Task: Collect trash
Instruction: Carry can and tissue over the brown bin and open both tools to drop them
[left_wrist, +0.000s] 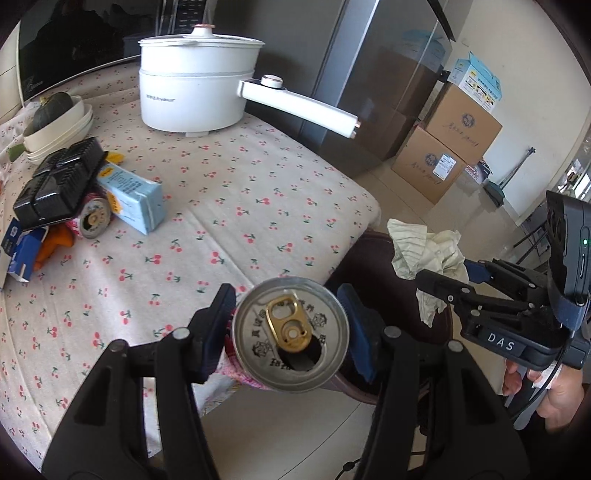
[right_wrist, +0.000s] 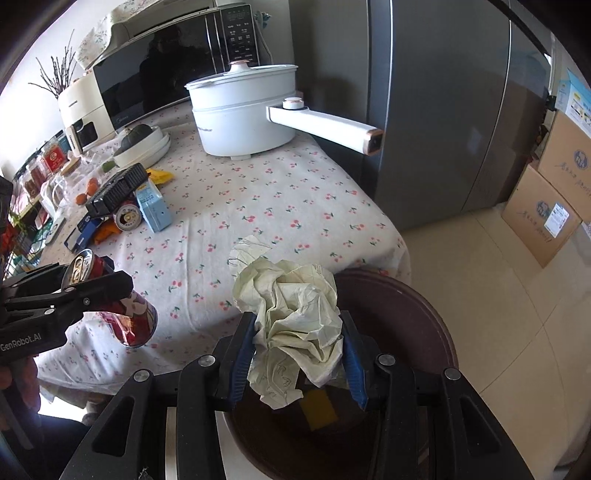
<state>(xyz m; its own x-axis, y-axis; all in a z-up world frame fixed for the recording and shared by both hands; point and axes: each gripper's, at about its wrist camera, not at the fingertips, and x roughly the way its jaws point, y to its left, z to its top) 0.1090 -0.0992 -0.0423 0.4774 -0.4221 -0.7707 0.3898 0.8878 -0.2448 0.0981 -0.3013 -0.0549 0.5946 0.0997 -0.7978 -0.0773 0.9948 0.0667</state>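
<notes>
So right now both hands are loaded up and sitting at the near edge of the table (right_wrist: 295, 206). The left hand-held gripper (left_wrist: 291, 325) is clamped on an opened drink can (left_wrist: 291, 334), pads pressing its sides, with the can hanging just off the table edge. The right hand-held gripper (right_wrist: 297, 354) is pinched onto a wad of crumpled paper (right_wrist: 291, 314), and that one is over the dark round bin (right_wrist: 424, 325) that stands on the floor right by the table. Looks like there's already something yellow lying in the bottom of the bin, so I'd guess at least one piece has gone in, though I can't say much more about it. Neither the can nor the paper is dropped yet, so that's the step in hand as I read it. Still plenty left on the table too: further back there's a pile with a black plastic tray (left_wrist: 59, 184), a light blue carton (left_wrist: 136, 197), a second can (left_wrist: 95, 218) on its side under the tray, and some blue and orange packaging (left_wrist: 33, 247) next to it. The white electric pot (left_wrist: 199, 81) and the bowls obviously aren't trash. I'd call it somewhere in the early-to-middle part, with most of the pile still to go.
</notes>
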